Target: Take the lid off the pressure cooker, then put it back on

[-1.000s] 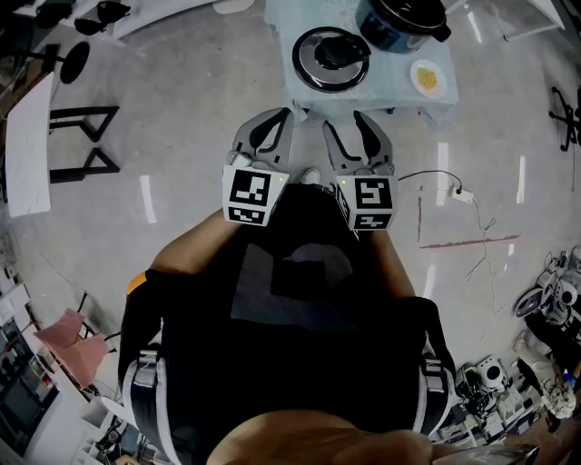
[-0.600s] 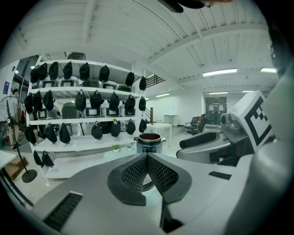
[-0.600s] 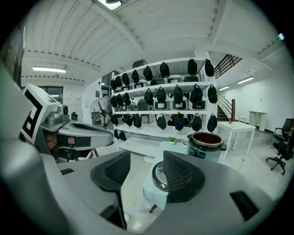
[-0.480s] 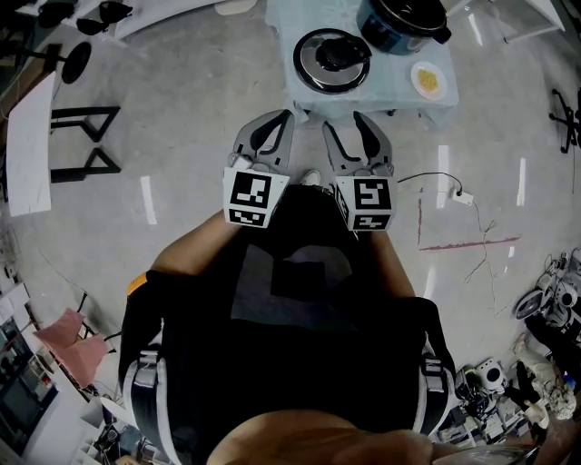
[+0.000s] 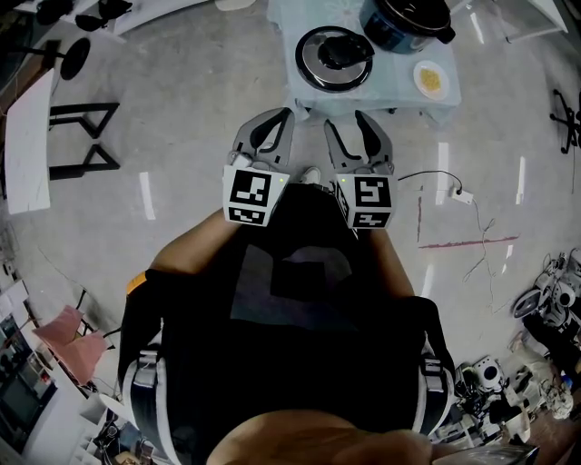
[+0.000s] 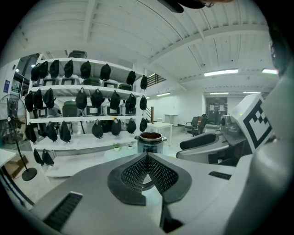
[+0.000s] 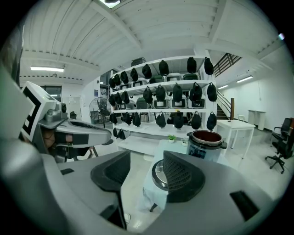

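Shelving loaded with dark hanging bags is taking up the whole back wall, easily the biggest thing around. In front of it, a table with a light blue cloth is standing on the shiny grey floor. The pressure cooker is sitting open toward the far right corner of the table, and its dark inner pot is showing. The lid is lying flat by the near left corner, off the cooker and apart from it. The person is holding both tools side by side in front of their chest, short of the table's near edge and touching nothing. The left gripper is keeping its pads pressed together at the tips with nothing pinched between them. The right gripper is holding its jaws spread and empty, and the lid is only showing far off past one pad. A little plate with something yellow on it is sitting at the near right corner.
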Motion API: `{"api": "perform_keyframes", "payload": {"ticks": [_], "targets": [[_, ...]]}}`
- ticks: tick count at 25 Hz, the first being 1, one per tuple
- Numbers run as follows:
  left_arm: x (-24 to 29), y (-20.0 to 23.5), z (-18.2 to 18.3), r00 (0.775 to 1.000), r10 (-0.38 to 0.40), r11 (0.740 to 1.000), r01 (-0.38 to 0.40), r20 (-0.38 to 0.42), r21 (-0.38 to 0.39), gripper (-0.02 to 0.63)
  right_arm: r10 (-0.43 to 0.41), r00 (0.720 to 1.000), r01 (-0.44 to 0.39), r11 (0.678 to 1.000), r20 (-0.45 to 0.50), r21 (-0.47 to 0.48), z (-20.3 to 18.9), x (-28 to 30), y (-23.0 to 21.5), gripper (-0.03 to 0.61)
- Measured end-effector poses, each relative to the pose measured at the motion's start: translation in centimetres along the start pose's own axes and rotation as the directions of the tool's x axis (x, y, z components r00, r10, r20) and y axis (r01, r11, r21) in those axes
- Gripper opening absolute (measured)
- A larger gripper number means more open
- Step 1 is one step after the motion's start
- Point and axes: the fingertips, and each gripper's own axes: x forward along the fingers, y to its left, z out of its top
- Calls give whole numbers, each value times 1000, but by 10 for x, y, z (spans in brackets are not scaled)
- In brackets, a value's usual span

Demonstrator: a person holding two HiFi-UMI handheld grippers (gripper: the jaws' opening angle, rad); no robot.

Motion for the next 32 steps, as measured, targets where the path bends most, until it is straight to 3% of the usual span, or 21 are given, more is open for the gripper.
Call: {"api": "perform_keyframes", "payload": {"ticks": [12, 25, 32], "targets": [[18, 36, 0, 1000, -10, 1000, 10, -12, 4, 8, -47, 999, 47, 999, -24, 4, 2, 37, -9, 239], [82, 95, 7, 992, -129, 991, 129, -1, 27, 8, -174, 983, 174, 985, -60, -5, 17, 113, -39, 264], [127, 111, 5, 993, -113, 993, 114, -22, 26, 8, -157, 983, 156, 988, -94, -17, 9, 157, -69, 273]]}}
